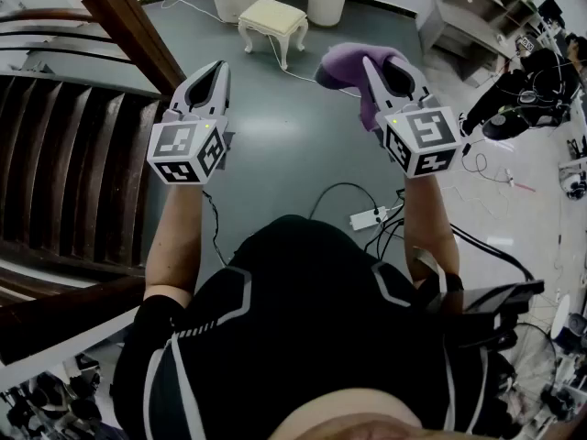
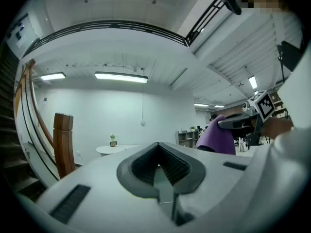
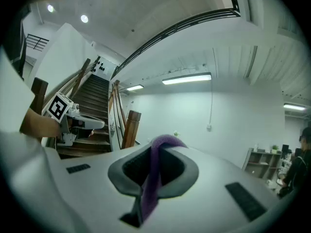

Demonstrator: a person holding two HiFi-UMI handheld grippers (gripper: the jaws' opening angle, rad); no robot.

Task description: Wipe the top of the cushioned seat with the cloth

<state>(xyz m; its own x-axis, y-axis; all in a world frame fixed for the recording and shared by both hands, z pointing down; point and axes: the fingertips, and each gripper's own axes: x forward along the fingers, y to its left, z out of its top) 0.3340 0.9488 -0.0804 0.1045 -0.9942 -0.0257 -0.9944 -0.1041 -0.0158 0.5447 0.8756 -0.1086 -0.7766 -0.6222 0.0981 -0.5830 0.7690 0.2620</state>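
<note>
Cream-cushioned stool [image 1: 272, 15] stands on the floor, well ahead of both grippers. Nearer the person than the stool, the right gripper [image 1: 369, 62] is held up w/ jaws clamped on a purple cloth [image 1: 341, 65], which hangs in the air, clear of the stool. Near-left of the stool, the left gripper [image 1: 218, 67] has jaws closed, nothing btwn them. Wooden stairs [image 1: 64, 154] are left of the stool.

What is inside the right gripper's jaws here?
A strip of the purple cloth is pinched in the right gripper; the rest bunches over its tip. The cloth hides the jaws' inner faces.
</note>
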